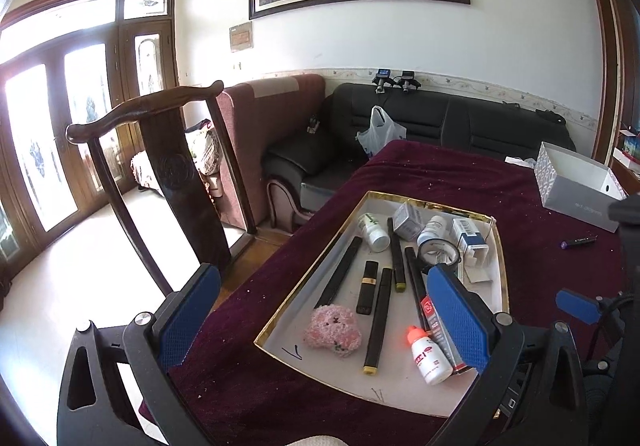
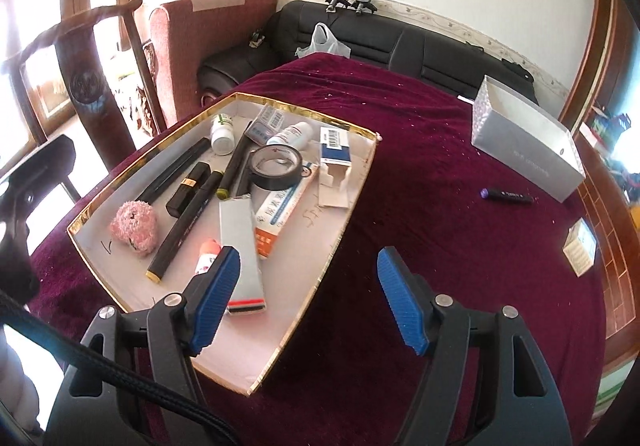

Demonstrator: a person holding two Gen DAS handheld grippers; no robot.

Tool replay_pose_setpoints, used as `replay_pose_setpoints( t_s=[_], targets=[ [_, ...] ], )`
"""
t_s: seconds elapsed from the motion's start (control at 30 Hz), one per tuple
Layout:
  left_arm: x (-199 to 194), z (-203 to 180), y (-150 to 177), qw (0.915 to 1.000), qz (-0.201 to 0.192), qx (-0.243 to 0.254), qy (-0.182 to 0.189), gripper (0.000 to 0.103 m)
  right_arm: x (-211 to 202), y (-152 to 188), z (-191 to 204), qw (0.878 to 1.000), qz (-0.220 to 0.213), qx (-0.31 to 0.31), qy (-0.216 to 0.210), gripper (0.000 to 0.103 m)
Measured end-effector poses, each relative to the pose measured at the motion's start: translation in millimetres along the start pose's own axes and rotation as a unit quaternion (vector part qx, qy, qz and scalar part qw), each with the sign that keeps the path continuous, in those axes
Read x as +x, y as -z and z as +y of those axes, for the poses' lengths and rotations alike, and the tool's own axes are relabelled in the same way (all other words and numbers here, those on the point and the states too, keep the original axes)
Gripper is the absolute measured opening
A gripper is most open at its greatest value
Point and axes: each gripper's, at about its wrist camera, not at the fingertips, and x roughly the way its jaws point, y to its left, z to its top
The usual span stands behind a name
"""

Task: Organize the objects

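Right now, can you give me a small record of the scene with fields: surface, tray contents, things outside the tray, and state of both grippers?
surface: table with maroon cloth
tray contents: tape roll, pink pompom, lipstick, pill bottle, dropper bottle, boxes, black pens
outside tray: purple pen, grey box, small box
left hand-held gripper: open, empty
right hand-held gripper: open, empty

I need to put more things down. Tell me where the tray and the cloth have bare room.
In the gold-rimmed tray, the near corner in front of the grey flat box is bare, and so is a strip along the right wall. Its far half is crowded around the black tape roll. On the maroon cloth, the wide patch between the tray, the purple-capped pen and the silver box is free.
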Motion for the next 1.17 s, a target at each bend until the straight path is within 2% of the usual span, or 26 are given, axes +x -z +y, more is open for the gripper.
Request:
replay_pose_setpoints(
  t_s=[0.4,0.83,1.17],
  targets=[
    [18,11,7,0.9997,0.023,-0.005,0.002,0.102,18,-5,24,1.0,0.019,-0.025,0.001,0.071],
    [25,4,10,0.9992,0.039,0.002,0.003,0.102,23,-7,23,0.999,0.027,-0.016,-0.006,0.071],
    [18,-11,12,0.9989,0.041,0.02,-0.014,0.102,19,-7,8,1.0,0.022,0.005,-0.018,0.071]
  ],
)
